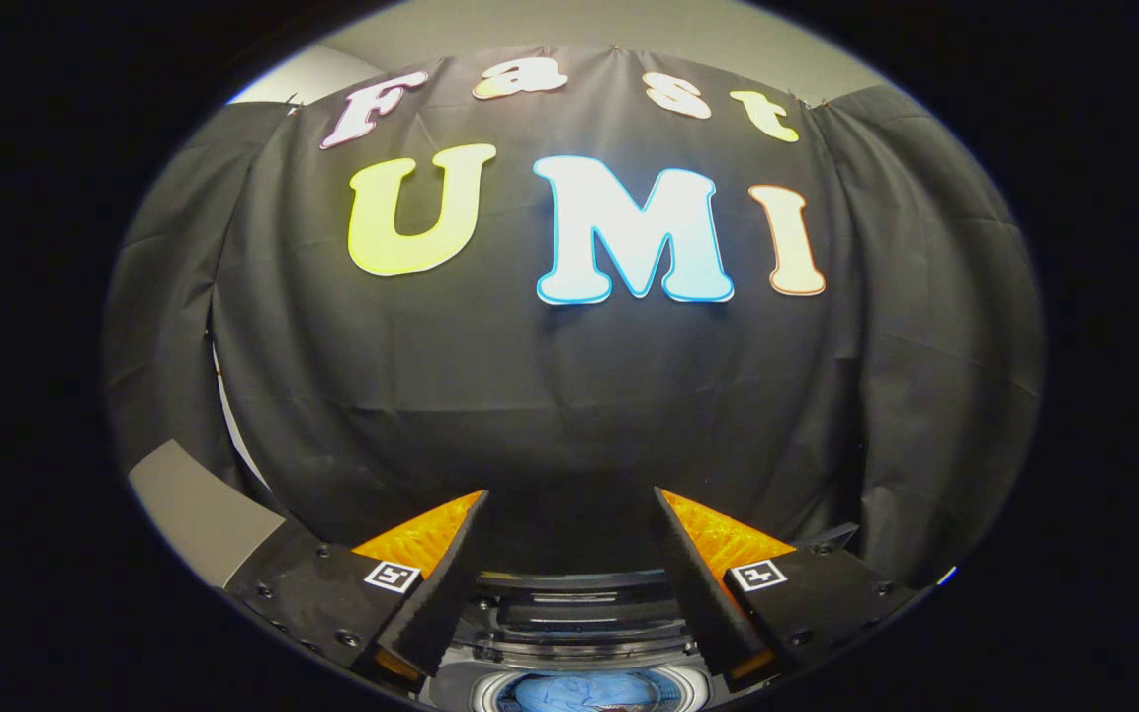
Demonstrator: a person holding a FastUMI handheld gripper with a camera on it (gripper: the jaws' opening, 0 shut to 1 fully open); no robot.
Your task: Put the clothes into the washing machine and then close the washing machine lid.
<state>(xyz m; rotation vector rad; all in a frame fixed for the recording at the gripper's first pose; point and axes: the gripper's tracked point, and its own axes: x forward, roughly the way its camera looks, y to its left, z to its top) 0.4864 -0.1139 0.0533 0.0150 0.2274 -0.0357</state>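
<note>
The scene is dimly lit overall, with light falling from above and in front. The black cloth wall (569, 396) is rendered dark, its folds picked out by faint highlights, and it deepens into shadow toward its lower part. Strong fisheye distortion is seen: the cloth is bowed outward and straight lines are curved near the rim. The gripper (569, 514), its fingers spread apart, is shown sharp. A pale ceiling strip (569, 25) is brighter.
</note>
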